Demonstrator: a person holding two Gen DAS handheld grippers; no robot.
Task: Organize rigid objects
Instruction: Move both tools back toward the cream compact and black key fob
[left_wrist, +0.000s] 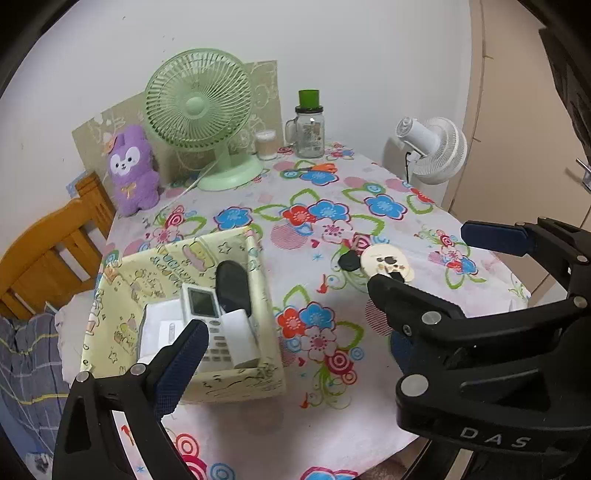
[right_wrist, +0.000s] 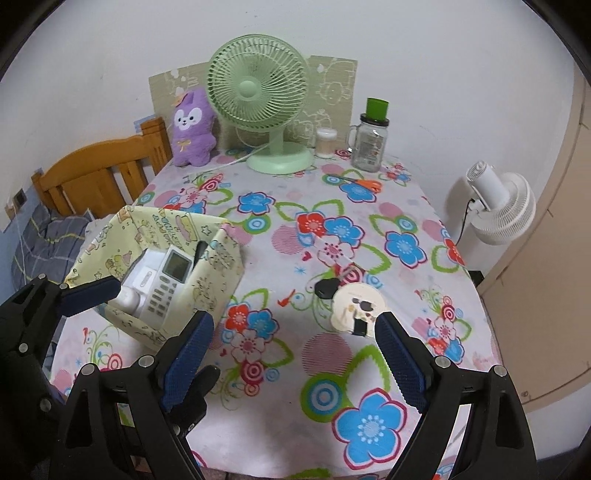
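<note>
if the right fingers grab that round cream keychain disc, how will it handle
The round keychain disc looks flat and rigid, so probably light but hard to pinch off the tablecloth. The black car key attached would likely drag and dangle.

Printed cloth tablecloth (right_wrist: 369, 369) matt and smooth, soft fabric bin (right_wrist: 207, 291) with matt print, glossy white plastic remote (right_wrist: 166, 284) inside, fuzzy plush toy (right_wrist: 192, 129), smooth plastic green fan (right_wrist: 258, 92), clear glass jar (right_wrist: 369, 144), varnished wood chair (right_wrist: 99, 173), grippers' black matt plastic with rough-textured blue pads (right_wrist: 188, 362).
</note>
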